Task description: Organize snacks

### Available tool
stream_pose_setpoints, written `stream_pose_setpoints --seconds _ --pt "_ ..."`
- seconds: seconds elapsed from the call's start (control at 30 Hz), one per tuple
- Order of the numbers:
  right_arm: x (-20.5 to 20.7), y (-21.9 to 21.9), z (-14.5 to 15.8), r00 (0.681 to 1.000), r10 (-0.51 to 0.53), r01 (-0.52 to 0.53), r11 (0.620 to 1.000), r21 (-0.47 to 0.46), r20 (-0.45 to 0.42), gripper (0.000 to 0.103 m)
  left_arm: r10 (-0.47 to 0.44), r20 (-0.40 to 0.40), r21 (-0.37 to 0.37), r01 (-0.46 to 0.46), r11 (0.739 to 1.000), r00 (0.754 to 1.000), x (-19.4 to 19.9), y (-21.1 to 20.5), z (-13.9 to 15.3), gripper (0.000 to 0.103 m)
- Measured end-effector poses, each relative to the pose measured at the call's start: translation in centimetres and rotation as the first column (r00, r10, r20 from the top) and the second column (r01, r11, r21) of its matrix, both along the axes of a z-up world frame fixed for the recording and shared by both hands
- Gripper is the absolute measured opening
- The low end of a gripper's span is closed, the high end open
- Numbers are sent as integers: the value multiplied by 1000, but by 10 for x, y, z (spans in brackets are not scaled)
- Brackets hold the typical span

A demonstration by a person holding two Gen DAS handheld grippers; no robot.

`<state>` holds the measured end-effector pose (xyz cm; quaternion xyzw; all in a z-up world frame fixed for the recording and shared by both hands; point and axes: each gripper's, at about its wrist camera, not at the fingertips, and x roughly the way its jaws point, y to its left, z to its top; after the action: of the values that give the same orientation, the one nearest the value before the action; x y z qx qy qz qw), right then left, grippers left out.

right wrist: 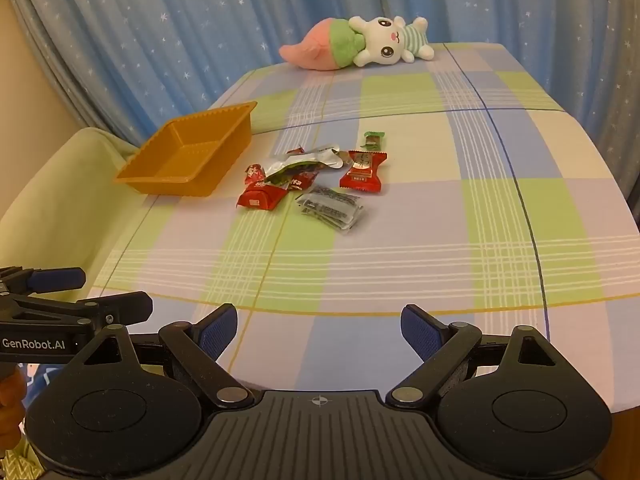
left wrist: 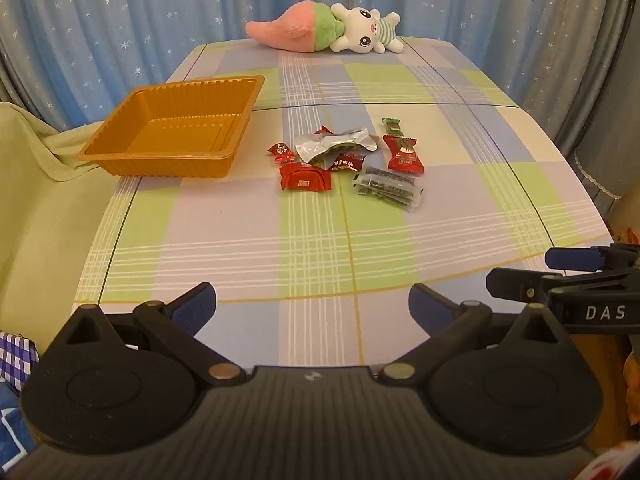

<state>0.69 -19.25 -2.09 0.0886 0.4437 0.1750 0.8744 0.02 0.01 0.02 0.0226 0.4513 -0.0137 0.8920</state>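
A heap of wrapped snacks lies mid-table: a silver pouch, a red packet, a folded red packet, a clear packet with dark print and a small green candy. Left of them stands an empty orange tray. My left gripper hovers open over the table's near edge, well short of the snacks. My right gripper hangs open beside it, nothing between its fingers.
A plush rabbit with a pink carrot lies at the table's far edge. Blue starred curtains hang behind. A pale green cloth-covered seat adjoins the table's left side. The plaid tablecloth covers the table.
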Motion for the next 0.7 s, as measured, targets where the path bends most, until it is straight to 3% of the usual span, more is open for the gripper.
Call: stream_pose_setpoints --seconds 0.7 --pt "-2 5 0 1000 1 -1 1000 0 0 89 4 0 1 -4 1000 1000 -2 1 -1 103"
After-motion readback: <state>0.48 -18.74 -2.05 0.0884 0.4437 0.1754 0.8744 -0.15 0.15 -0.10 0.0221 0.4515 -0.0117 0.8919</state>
